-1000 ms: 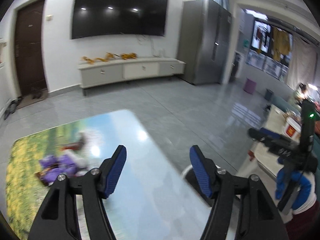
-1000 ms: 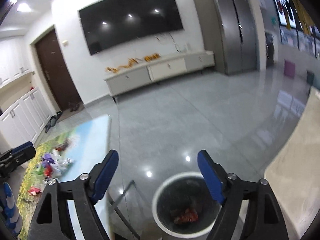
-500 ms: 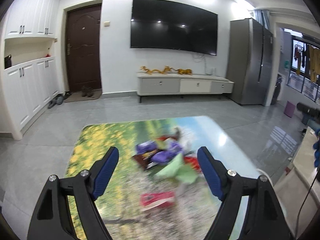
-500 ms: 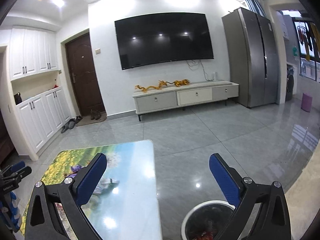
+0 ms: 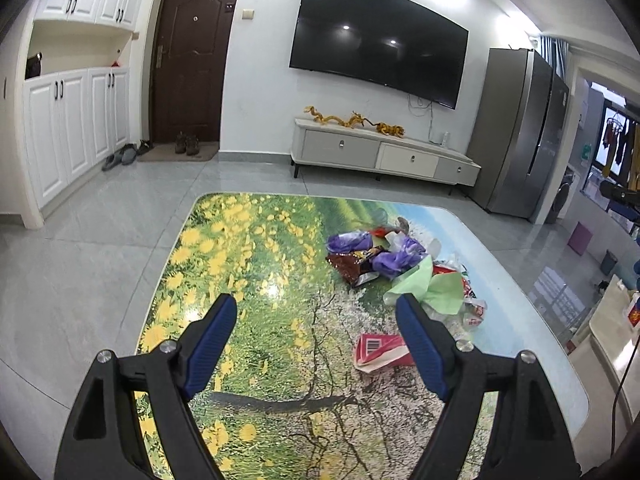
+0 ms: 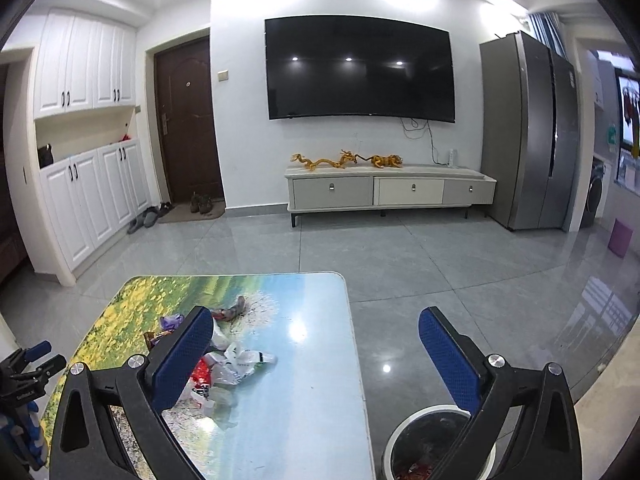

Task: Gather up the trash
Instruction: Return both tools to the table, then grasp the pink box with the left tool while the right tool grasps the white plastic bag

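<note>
With both jaws spread wide and empty, hovering the left hand-held gripper (image 5: 316, 322) over the bench (image 5: 256, 264) toward the trash pile (image 5: 400, 268), right hand-held gripper (image 6: 316, 338) held above the bin (image 6: 416, 444), probably ready for the next drop.

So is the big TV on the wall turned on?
Off. The wide black wall-mounted TV has a dark screen, showing only small reflected ceiling lights, no picture.
</note>
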`<state>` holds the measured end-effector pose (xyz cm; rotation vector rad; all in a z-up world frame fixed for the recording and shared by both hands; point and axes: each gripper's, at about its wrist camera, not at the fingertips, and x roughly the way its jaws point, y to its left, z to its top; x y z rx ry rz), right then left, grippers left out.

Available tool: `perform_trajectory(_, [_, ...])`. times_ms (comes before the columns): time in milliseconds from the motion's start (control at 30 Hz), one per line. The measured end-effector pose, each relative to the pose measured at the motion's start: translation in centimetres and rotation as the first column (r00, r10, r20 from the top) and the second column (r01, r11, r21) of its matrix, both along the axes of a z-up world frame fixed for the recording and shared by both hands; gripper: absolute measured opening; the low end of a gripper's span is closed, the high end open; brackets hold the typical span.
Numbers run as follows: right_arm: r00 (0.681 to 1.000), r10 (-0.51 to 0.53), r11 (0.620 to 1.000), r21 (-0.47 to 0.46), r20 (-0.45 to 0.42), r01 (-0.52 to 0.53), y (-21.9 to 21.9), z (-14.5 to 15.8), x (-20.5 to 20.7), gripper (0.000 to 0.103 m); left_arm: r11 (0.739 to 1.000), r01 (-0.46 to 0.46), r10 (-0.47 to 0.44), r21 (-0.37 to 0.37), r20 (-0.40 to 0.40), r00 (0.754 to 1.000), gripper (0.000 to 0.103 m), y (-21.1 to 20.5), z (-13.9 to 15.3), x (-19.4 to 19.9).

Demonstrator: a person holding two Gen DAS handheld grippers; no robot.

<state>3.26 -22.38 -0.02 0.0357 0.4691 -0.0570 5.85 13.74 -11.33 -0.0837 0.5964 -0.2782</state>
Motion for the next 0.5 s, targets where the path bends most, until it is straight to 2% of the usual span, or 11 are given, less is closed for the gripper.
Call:
perform_trajectory(100, [0.999,0.009,1.000,0.008,-0.045,-0.009,1.4,-0.6,1.1,0.103,0.999,0.050,-0.050,0.002,-0.019,0.999,0.081,0.1,-0.6,0.4])
perform_trajectory(200, [0.995,0.019,1.000,0.006,-0.098,-0.019,2.9,-2.1,2.1,0.103,0.990,0.141,-0.139,0.029,-0.042,0.989,0.081,-0.9,-1.2,0.9])
perform_trajectory(267, [0.990,0.025,1.000,0.004,-0.141,-0.024,3.9,-3.1,3.0,0.103,0.974,0.223,-0.220,0.044,-0.067,0.973,0.081,-2.1,-2.0,1.4])
perform_trajectory(367, [0.983,0.047,0.999,0.021,-0.176,-0.044,4.8,-4.1,3.9,0.103,0.936,0.347,-0.339,0.066,-0.106,0.935,0.081,-3.9,-3.2,2.1])
perform_trajectory(500, [0.973,0.063,0.998,0.043,-0.222,-0.055,5.1,-5.5,4.7,0.103,0.891,0.447,-0.434,0.081,-0.145,0.889,0.081,-5.6,-4.1,3.5])
